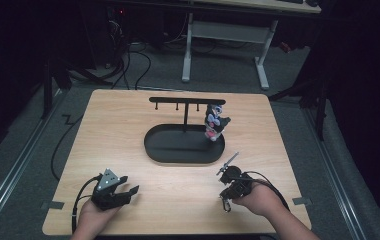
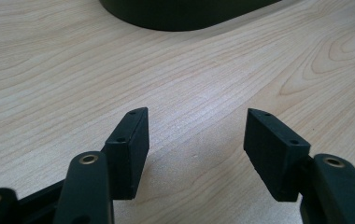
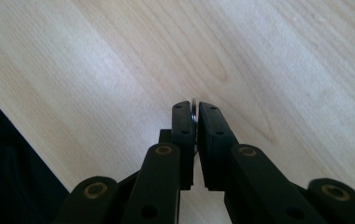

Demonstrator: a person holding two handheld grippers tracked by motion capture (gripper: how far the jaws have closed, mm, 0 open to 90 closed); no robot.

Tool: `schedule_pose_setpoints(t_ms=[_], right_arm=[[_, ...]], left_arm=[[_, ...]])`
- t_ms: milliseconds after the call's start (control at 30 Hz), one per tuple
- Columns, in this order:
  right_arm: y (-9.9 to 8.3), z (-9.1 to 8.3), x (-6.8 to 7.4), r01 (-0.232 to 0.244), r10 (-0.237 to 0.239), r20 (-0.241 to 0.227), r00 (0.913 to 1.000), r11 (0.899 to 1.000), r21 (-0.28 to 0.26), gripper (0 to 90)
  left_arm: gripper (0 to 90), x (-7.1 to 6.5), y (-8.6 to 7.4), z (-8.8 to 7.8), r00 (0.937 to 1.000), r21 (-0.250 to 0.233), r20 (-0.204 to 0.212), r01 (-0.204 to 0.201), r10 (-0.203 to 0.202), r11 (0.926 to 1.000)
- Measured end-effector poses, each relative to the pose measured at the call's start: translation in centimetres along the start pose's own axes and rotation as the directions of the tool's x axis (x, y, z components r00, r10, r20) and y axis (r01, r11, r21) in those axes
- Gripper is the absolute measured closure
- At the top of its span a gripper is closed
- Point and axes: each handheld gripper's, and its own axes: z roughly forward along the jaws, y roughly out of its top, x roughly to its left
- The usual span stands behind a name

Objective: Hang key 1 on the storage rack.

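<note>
While the left gripper [image 1: 126, 186] rests low on the wooden table [image 1: 128, 125] at the lower left of the high view, its two black jaws stand wide apart with nothing between them. In the left gripper view the same gripper [image 2: 196, 133] shows bare wood grain in the gap, and the dark rim of the oval tray [image 2: 185, 14] lies at the top edge of the frame. A person's left hand [image 1: 95, 216] holds it from the bottom of the high view.

At the lower right of the high view the right gripper [image 1: 226, 202] is held by the right hand [image 1: 258, 200], turned so that it points down toward the near edge of the table. In the right gripper view its jaws [image 3: 195, 114] are pressed together on a thin metal ring [image 3: 193, 109], seen edge-on. In the high view a small metal clasp [image 1: 225, 204] hangs at the jaws, and a thin metal piece [image 1: 229, 162] sticks out toward the upper right; I cannot tell exactly what it is.

Farther up, in the middle of the table, lies the black oval tray [image 1: 178, 150] with a T-shaped hook stand [image 1: 185, 102] rising from it. A small colourful figure keychain [image 1: 215, 122] hangs at the right end of the stand's bar, just above the tray's right part.
</note>
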Motion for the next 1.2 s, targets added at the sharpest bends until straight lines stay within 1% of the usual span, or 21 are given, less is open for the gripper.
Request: schedule_pose_setpoints(t_ms=[33,233,267,333,400,467,500,533,567,600,667,733,800,833,933,967,1000,1033,1133,1167,1200], right_arm=[[-0.5,0.0,0.0,0.011,-0.011,0.003,0.9999,1.000,0.005,85.9],[-1.0,-0.4,0.3,0.006,-0.007,0.010,0.9999,1.000,0.015,86.6],[-1.0,-0.5,0.2,0.010,-0.010,0.012,0.9999,1.000,0.010,85.9],[-0.9,-0.5,0.2,-0.002,0.002,0.008,1.0000,1.000,0.006,83.5],[-0.5,-0.5,0.1,-0.007,0.007,0.003,1.0000,1.000,0.014,80.0],[-0.2,-0.4,0.1,-0.003,0.003,0.001,1.0000,1.000,0.020,79.5],[0.1,-0.4,0.1,-0.014,0.014,0.002,0.9999,0.999,0.032,79.4],[0.3,-0.3,0.1,-0.017,0.017,0.006,0.9998,0.999,0.042,79.5],[0.5,-0.2,0.0,-0.003,0.003,0.006,1.0000,0.999,0.047,79.9],[0.7,0.0,0.1,-0.006,0.005,0.006,1.0000,0.998,0.059,81.2],[0.9,0.3,0.2,0.002,-0.003,0.013,0.9999,0.997,0.082,86.8],[1.0,0.5,0.2,-0.006,0.004,0.021,0.9998,0.995,0.095,89.0],[0.9,0.4,0.2,-0.009,0.008,0.009,0.9999,0.996,0.088,89.2],[0.8,0.3,0.3,-0.029,0.028,0.012,0.9995,0.996,0.083,89.3],[0.6,0.1,0.3,-0.046,0.046,0.010,0.9989,0.996,0.075,89.3],[0.4,-0.1,0.2,-0.045,0.044,0.017,0.9989,0.997,0.070,89.3],[0.4,-0.3,0.1,-0.046,0.045,0.013,0.9989,0.997,0.061,89.3],[0.3,-0.6,0.1,-0.063,0.063,0.008,0.9980,0.997,0.054,89.3],[0.1,-1.3,-0.1,-0.056,0.056,0.004,0.9984,0.998,0.032,89.3],[-0.1,-1.9,0.0,-0.090,0.090,0.001,0.9959,0.996,0.028,89.3],[-0.1,-2.1,-0.4,-0.043,0.043,0.000,0.9991,0.999,0.003,89.3]], left_arm=[[41.2,0.0,0.0,0.0,1.0000,0.000,0.001,0.001,-0.001,1.0000],[41.2,-0.1,0.0,0.1,1.0000,0.002,0.003,0.000,0.000,1.0000],[41.2,-0.1,0.0,0.1,1.0000,0.002,0.003,0.000,0.000,1.0000],[41.2,-0.1,0.0,0.1,1.0000,0.008,0.004,-0.005,0.005,1.0000],[41.2,-0.1,0.0,0.1,1.0000,0.008,0.004,-0.005,0.005,1.0000],[41.2,-0.2,0.0,0.1,1.0000,0.004,0.003,-0.001,0.001,1.0000],[41.2,-0.2,0.0,0.1,1.0000,0.004,0.003,-0.001,0.001,1.0000],[41.2,-0.2,0.0,0.1,1.0000,0.004,0.004,-0.001,0.001,1.0000],[41.2,-0.1,0.0,0.1,1.0000,0.004,0.004,0.000,0.000,1.0000],[41.1,-0.1,0.0,0.0,1.0000,0.006,0.006,0.000,0.000,1.0000],[41.1,-0.1,0.0,0.0,1.0000,0.006,0.006,-0.001,0.001,1.0000],[41.1,0.0,0.0,0.0,1.0000,0.005,0.005,-0.001,0.001,1.0000],[41.1,0.0,0.0,0.0,1.0000,0.003,0.005,0.001,-0.001,1.0000],[41.1,0.0,0.0,0.0,1.0000,0.004,0.006,0.001,-0.001,1.0000],[41.1,0.0,0.0,0.0,1.0000,0.002,0.005,0.001,-0.001,1.0000],[41.1,0.0,0.0,0.0,1.0000,0.002,0.005,0.001,-0.001,1.0000],[41.1,0.0,0.0,-0.1,1.0000,0.002,0.006,0.002,-0.002,1.0000],[41.1,-0.1,0.0,-0.1,1.0000,0.002,0.006,0.002,-0.002,1.0000],[41.1,-0.1,0.0,0.0,1.0000,0.001,0.004,0.002,-0.002,1.0000],[41.1,-0.1,0.0,0.0,1.0000,0.001,0.004,0.002,-0.002,1.0000],[41.1,-0.1,0.0,0.0,1.0000,0.000,0.003,0.002,-0.002,1.0000]])
